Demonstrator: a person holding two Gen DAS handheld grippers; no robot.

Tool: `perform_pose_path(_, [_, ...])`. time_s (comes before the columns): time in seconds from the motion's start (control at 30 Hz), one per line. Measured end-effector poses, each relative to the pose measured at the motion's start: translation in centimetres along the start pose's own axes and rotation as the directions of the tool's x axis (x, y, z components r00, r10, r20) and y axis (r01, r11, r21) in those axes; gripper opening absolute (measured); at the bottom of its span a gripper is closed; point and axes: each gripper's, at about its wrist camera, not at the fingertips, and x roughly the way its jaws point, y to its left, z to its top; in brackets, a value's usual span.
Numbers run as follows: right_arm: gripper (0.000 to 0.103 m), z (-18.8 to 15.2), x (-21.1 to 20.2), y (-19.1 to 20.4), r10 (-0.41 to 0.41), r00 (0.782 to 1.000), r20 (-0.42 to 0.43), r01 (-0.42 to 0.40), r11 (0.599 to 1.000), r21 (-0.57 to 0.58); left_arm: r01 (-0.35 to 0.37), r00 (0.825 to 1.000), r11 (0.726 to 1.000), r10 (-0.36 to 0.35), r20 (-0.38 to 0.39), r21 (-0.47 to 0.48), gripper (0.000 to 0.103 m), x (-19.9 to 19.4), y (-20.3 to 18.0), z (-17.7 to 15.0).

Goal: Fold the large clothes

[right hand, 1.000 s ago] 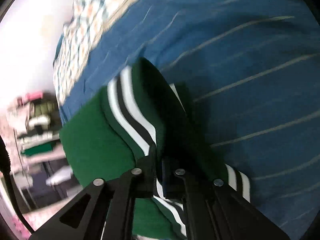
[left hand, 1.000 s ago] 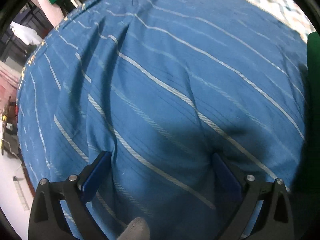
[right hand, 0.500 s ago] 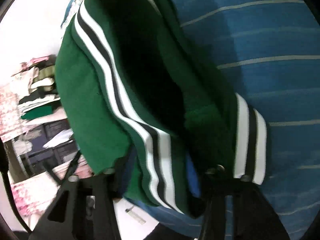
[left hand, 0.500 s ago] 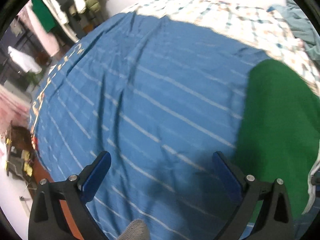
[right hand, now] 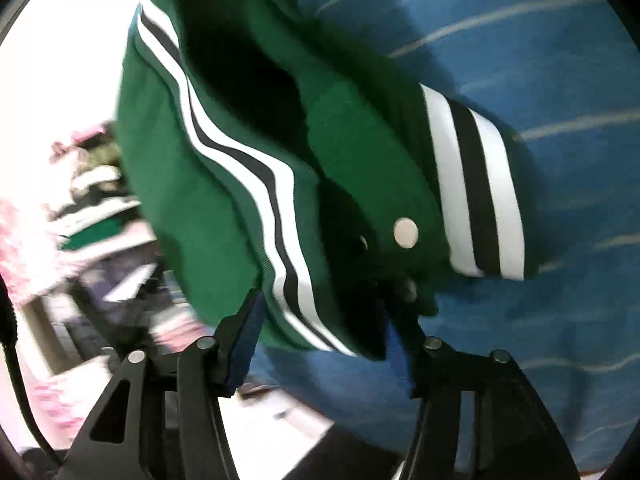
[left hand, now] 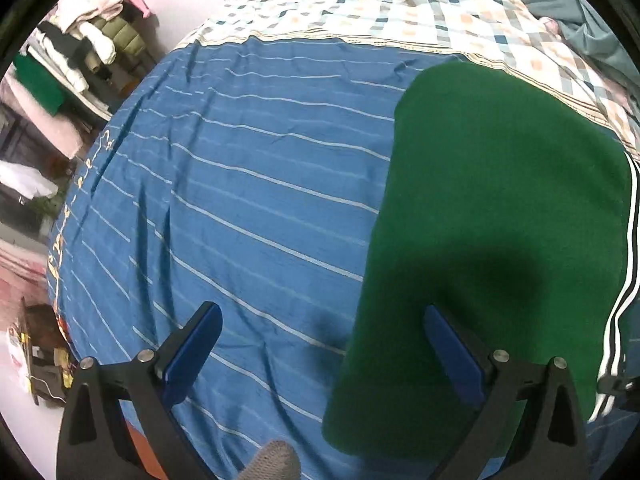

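Note:
A green jacket with white and black striped trim lies folded on the blue striped sheet at the right. My left gripper hangs open above the bed; its right finger is over the jacket's left edge and nothing is between its pads. In the right wrist view the jacket fills the frame, with a striped cuff and a silver snap. My right gripper has its jaws partly apart, and a thick bundle of the striped hem fills the gap and touches both pads.
A checked quilt and a grey-green cloth lie at the bed's far end. A rack of stacked clothes stands beyond the bed's left side. The bed's near edge drops to the floor at lower left.
My left gripper rose and swung right, bringing the green jacket into view. My right gripper's jaws went from tight on a thin edge to wider, around a thicker bundle of hem.

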Motion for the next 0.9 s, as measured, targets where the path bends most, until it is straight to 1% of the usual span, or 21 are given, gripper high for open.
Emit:
perform_pose_path(0.03, [0.014,-0.3,0.4,0.5,-0.01,1.0,0.018,0.01,1.0,0.009,0.003,1.0,1.0,-0.003,0.005,0.004,0.103,-0.3,0.0,0.1])
perform_pose_path(0.13, [0.009,-1.8,-2.2,2.0,-0.006,0.987,0.163,-0.002,0.999,0.05,0.008,1.0,1.0,-0.008,0.019,0.007,0.103,-1.1,0.1,0.7])
perform_pose_path(0.17, [0.002,-2.6,-3.6,2.2,-0.012,0.977,0.215,-0.003,0.998,0.07,0.015,1.0,1.0,-0.015,0.02,0.011,0.103,-1.1,-0.1,0.9])
perform_pose_path(0.23, [0.002,-4.0,-5.6,1.7,-0.037,0.956,0.29,-0.001,0.992,0.13,0.022,1.0,0.999,-0.023,0.013,0.031,0.103,-0.6,-0.7,1.2])
perform_pose_path(0.27, [0.002,-4.5,-6.0,1.0,-0.065,0.951,0.303,0.014,0.986,0.168,0.039,0.999,0.998,-0.04,0.023,0.039,0.103,-0.3,-1.2,1.3])
perform_pose_path(0.3, [0.002,-4.7,-5.5,0.6,-0.114,0.946,0.305,0.054,0.979,0.199,0.025,0.999,0.998,-0.027,0.031,0.053,0.103,0.0,-1.8,1.5])
perform_pose_path(0.33, [0.002,-4.7,-3.9,1.4,-0.147,0.948,0.284,0.086,0.972,0.217,0.01,0.999,0.998,-0.012,0.033,0.066,0.103,0.2,-2.3,1.6])
perform_pose_path(0.4, [0.003,-3.8,-0.9,1.1,-0.186,0.958,0.218,0.133,0.962,0.24,-0.024,0.999,0.995,0.021,0.032,0.099,0.103,0.8,-3.0,2.2])
perform_pose_path(0.47, [0.005,-2.5,1.3,2.7,-0.247,0.959,0.139,0.221,0.959,0.179,-0.018,1.0,0.996,0.016,0.016,0.091,0.103,1.0,-2.7,3.0])
perform_pose_path(0.5, [0.005,-2.0,1.7,4.1,-0.255,0.959,0.121,0.237,0.96,0.147,-0.006,1.0,0.997,0.005,0.009,0.079,0.103,1.1,-2.4,3.4])
perform_pose_path(0.53, [0.008,-1.7,1.6,5.5,-0.23,0.965,0.124,0.216,0.969,0.121,0.006,1.0,0.998,-0.006,0.004,0.064,0.103,1.0,-2.0,3.8])
perform_pose_path(0.57, [0.009,-1.6,0.9,7.2,-0.214,0.967,0.14,0.204,0.976,0.077,0.02,1.0,0.999,-0.02,0.004,0.046,0.103,0.8,-1.6,4.4])
perform_pose_path(0.6, [0.009,-1.5,0.1,8.1,-0.215,0.963,0.16,0.209,0.976,0.052,0.032,0.999,0.999,-0.032,0.01,0.031,0.103,0.6,-1.4,5.0])
perform_pose_path(0.63, [0.013,-1.4,-0.5,9.3,-0.216,0.958,0.188,0.214,0.976,0.031,0.038,0.999,0.999,-0.039,0.018,0.023,0.103,0.5,-1.3,5.4])
perform_pose_path(0.67, [0.016,-1.2,-1.3,10.4,-0.19,0.956,0.223,0.193,0.981,0.009,0.041,0.999,0.999,-0.042,0.035,0.017,0.103,0.3,-1.5,6.1])
perform_pose_path(0.7, [0.031,-0.9,-1.7,10.7,-0.16,0.958,0.237,0.165,0.986,0.0,0.043,0.998,0.999,-0.044,0.047,0.017,0.103,0.2,-1.6,6.7])
perform_pose_path(0.73, [0.042,0.0,-1.7,11.3,-0.122,0.96,0.251,0.128,0.992,-0.01,0.041,0.997,0.999,-0.042,0.06,0.021,0.103,0.3,-2.0,7.4])
perform_pose_path(0.77, [0.061,0.3,-1.5,11.4,-0.105,0.96,0.259,0.112,0.994,-0.016,0.038,0.997,0.999,-0.039,0.066,0.026,0.103,0.4,-2.4,7.9])
perform_pose_path(0.8, [0.066,2.0,-1.5,11.4,-0.096,0.958,0.27,0.106,0.994,-0.023,0.034,0.997,0.999,-0.036,0.072,0.03,0.103,0.6,-2.7,8.4])
perform_pose_path(0.87, [0.066,4.5,-0.4,11.2,-0.063,0.961,0.269,0.079,0.996,-0.049,0.026,0.997,0.999,-0.029,0.078,0.036,0.103,1.1,-3.3,9.4])
perform_pose_path(0.9, [0.066,5.8,0.5,11.0,-0.027,0.968,0.25,0.043,0.997,-0.059,0.021,0.997,0.999,-0.025,0.076,0.042,0.103,1.4,-3.5,9.8])
